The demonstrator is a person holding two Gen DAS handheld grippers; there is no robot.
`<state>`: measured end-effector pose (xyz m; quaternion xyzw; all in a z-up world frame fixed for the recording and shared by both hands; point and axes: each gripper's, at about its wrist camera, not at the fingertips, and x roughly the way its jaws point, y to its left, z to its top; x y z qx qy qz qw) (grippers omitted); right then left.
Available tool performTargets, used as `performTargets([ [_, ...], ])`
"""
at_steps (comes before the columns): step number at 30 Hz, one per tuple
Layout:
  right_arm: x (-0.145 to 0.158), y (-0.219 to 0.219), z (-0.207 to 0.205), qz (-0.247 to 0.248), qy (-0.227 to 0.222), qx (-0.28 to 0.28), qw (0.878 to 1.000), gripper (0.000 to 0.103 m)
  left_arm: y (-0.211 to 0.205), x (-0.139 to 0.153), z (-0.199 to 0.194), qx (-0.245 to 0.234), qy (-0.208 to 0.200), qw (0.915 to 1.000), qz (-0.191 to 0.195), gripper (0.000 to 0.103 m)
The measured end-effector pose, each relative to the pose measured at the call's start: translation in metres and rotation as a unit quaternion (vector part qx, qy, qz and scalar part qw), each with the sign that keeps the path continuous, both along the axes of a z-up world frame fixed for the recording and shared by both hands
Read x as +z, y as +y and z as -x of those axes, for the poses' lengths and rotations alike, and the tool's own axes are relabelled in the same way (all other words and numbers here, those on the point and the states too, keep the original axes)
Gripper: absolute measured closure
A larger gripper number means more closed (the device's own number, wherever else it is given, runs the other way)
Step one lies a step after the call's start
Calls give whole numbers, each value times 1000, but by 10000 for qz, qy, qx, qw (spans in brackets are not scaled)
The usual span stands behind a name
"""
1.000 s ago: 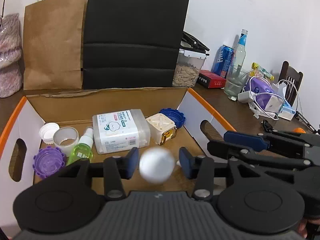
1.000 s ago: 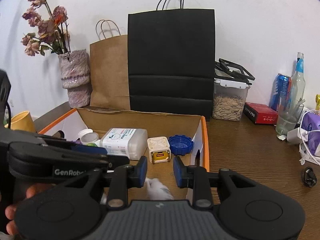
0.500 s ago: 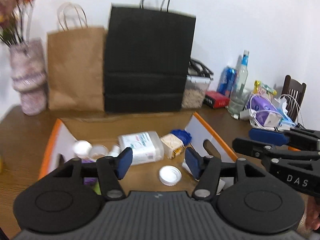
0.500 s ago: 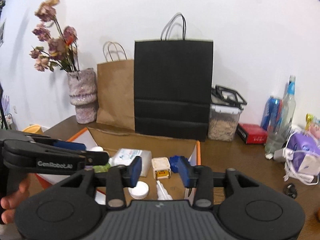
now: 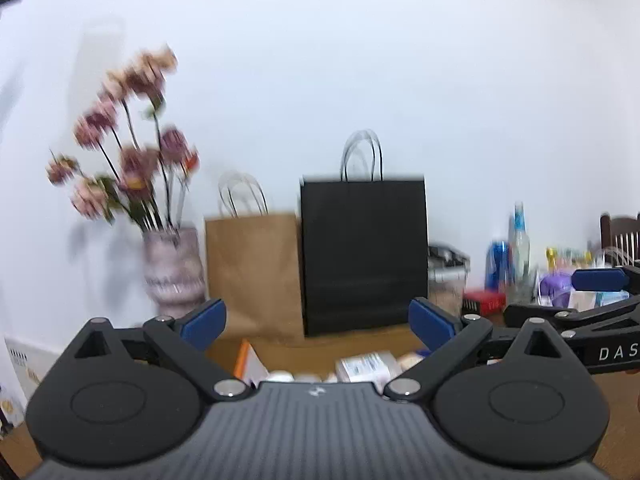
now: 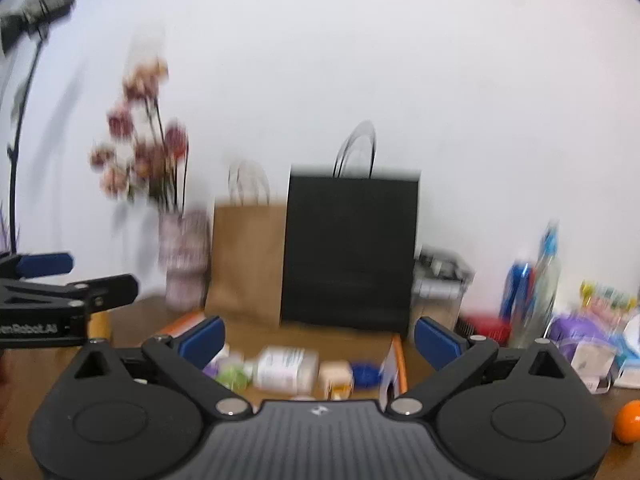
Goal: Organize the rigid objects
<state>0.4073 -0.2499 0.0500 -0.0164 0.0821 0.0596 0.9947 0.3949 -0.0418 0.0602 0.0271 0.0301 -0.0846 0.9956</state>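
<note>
I am holding both grippers raised above the box (image 6: 394, 350), and each is spread wide and carrying nothing: the left gripper (image 5: 318, 326) and the right gripper (image 6: 318, 338) show only air between their blue pads. The rigid things are lying inside the box, low in both views and blurred: a white pack (image 6: 286, 368), a cream cube (image 6: 336, 376), a blue lid (image 6: 366, 374) and something green (image 6: 232, 376). I am judging that the box is nearly filled and that the orange ball (image 6: 628, 422), sitting on the tabletop at the far right, well apart from the box, may be waiting its turn. To do this well, I am thinking of swinging the right gripper low toward it, squaring the pads on either side before closing. The cluttered bottles (image 6: 538, 284) and cables nearby are crowding that side; the black bag (image 6: 350, 252), brown bag (image 6: 246, 264) and vase (image 6: 184, 260) are standing behind.
</note>
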Motion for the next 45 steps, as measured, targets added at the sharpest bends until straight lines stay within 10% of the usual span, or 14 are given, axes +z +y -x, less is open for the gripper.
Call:
performTargets([
  [23, -1, -9, 94, -371, -302, -212, 9986, 0, 19, -1, 95, 60, -9, 9996, 277, 2],
  [45, -57, 33, 380, -367, 398, -69, 9985, 0, 67, -56, 364, 711, 439, 9965, 64, 0],
])
